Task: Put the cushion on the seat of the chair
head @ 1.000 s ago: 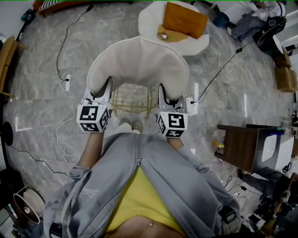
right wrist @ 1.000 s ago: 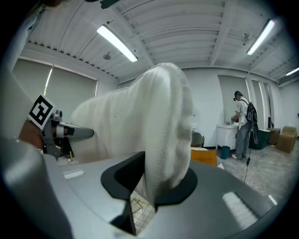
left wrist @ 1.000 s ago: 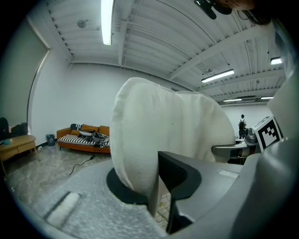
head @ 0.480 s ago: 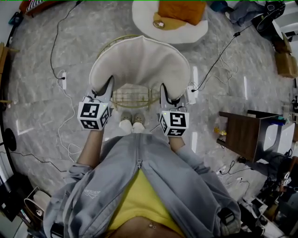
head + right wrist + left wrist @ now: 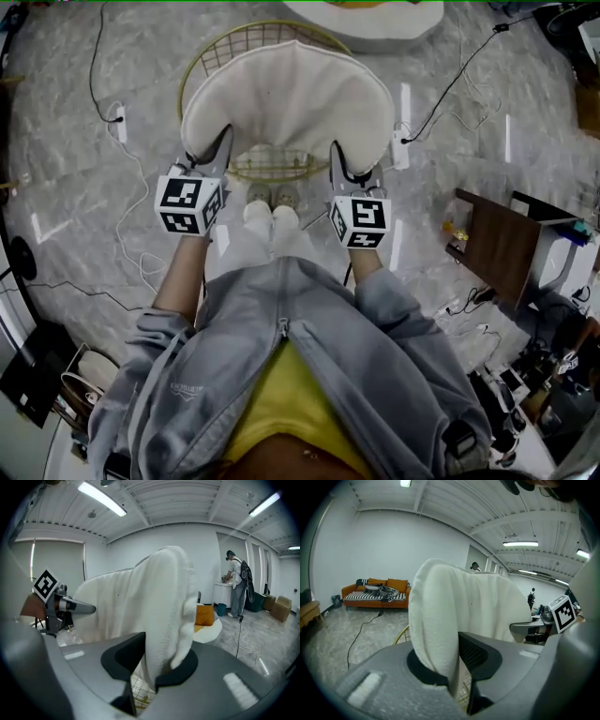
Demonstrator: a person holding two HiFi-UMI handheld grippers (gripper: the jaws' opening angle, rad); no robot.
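Observation:
A white fluffy cushion (image 5: 286, 98) hangs over a gold wire chair (image 5: 228, 39), hiding most of its seat. My left gripper (image 5: 214, 155) is shut on the cushion's near left edge and my right gripper (image 5: 345, 161) on its near right edge. In the left gripper view the cushion (image 5: 440, 606) is a thick fold pinched in the left gripper (image 5: 457, 670), with wire mesh showing just below. In the right gripper view the cushion (image 5: 157, 602) is clamped in the right gripper (image 5: 152, 670) the same way. Each gripper view shows the other gripper across the cushion.
A white lounge chair (image 5: 375, 11) with an orange pillow (image 5: 204, 614) stands beyond. Cables and power strips (image 5: 401, 150) lie on the marble floor on both sides. A brown side table (image 5: 502, 246) stands at right. A person (image 5: 236, 585) stands far right; a sofa (image 5: 377, 595) lines the wall.
Both grippers have come down with the cushion toward the wire chair. The chair's rim now shows beyond the cushion, and the lounge chair has slid to the top edge of the head view.

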